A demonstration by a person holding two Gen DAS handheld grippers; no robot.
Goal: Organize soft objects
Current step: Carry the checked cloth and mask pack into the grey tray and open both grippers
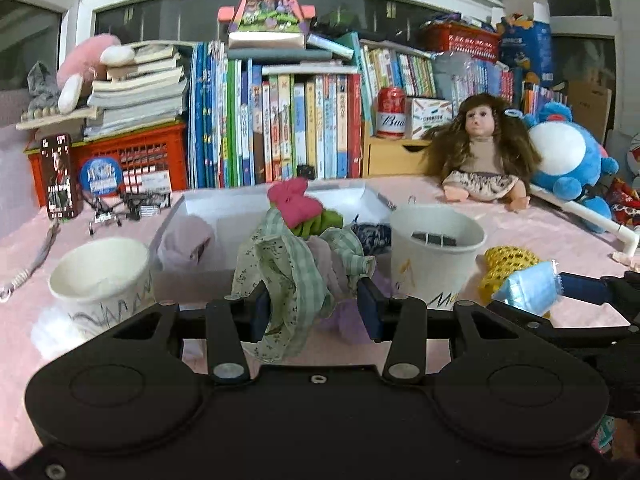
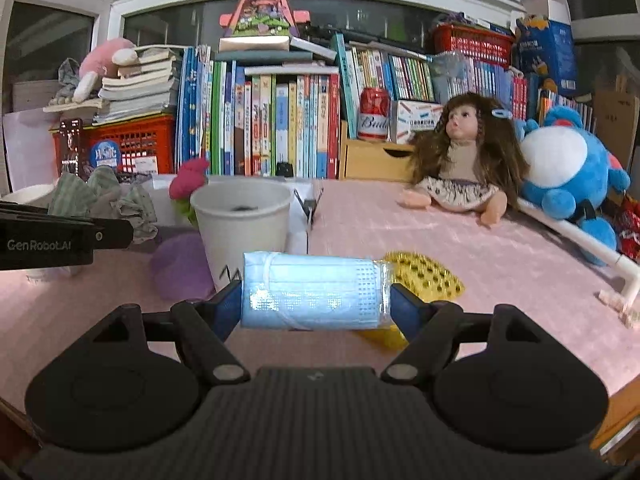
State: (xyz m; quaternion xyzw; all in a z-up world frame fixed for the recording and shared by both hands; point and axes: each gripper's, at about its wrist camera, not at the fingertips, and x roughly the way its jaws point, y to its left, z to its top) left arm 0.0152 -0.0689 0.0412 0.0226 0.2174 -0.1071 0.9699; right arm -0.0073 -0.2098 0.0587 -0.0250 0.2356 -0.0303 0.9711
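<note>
My left gripper (image 1: 312,304) pinches a checked cloth (image 1: 288,276) near the white box (image 1: 200,204) | right gripper (image 2: 316,300) clamps a blue face mask (image 2: 312,292), lifted for sorting.

The right gripper (image 2: 316,300) clamps a wrapped blue face mask (image 2: 314,290) crosswise above the pink tablecloth (image 2: 500,264), a white paper cup (image 2: 242,216) and what looks like yellow mesh (image 2: 424,278) just behind.

Dim, pinkish indoor light; dark windows behind; strong fisheye bending at edges; slight softness.
</note>
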